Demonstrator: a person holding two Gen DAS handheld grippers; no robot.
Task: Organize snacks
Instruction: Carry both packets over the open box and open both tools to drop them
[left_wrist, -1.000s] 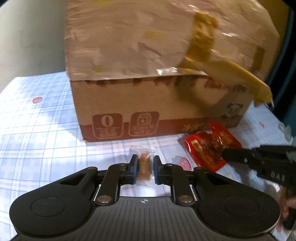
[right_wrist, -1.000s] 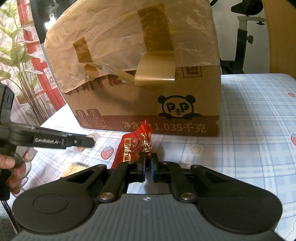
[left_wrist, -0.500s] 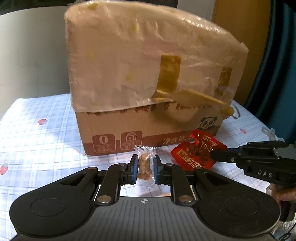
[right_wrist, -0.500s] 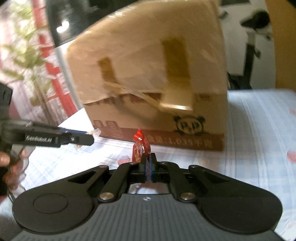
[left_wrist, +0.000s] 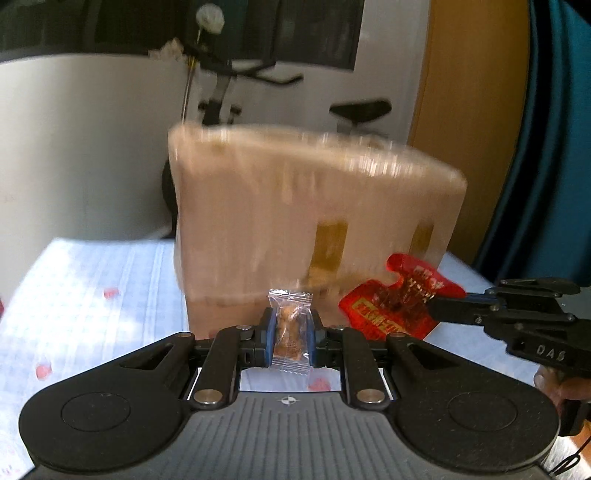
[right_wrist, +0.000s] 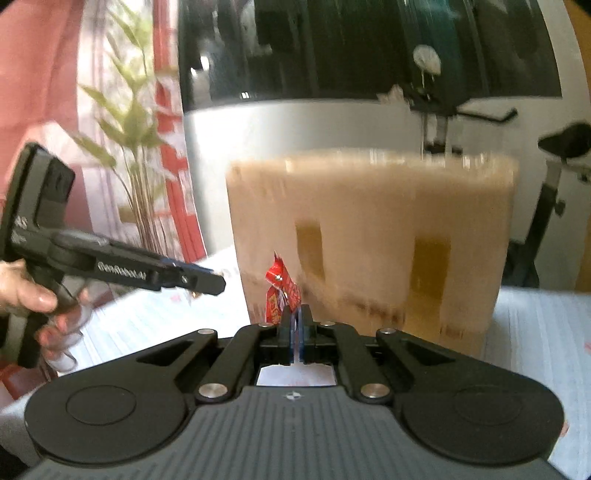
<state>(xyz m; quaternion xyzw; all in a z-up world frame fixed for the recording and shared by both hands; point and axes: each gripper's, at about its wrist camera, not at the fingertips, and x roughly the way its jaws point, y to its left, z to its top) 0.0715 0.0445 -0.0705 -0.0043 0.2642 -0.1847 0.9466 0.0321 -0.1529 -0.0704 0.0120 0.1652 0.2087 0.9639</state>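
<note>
The left gripper (left_wrist: 290, 338) has its fingers clamped on a clear-wrapped brown snack (left_wrist: 289, 330), held above the tabletop (left_wrist: 92, 295) just before the taped cardboard box (left_wrist: 314, 229). To its right, the right gripper (right_wrist: 296, 328) pinches only the thin edge of the red snack packet (right_wrist: 280, 291). That slick foil could slip free, and either snack could snag on the box's loose plastic and tape.

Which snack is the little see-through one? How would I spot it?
Find the big cardboard box on the checked tablecloth. In front of it, the left gripper pinches a small clear packet. Unlike the red packet beside it, you can see a brown snack inside.
</note>
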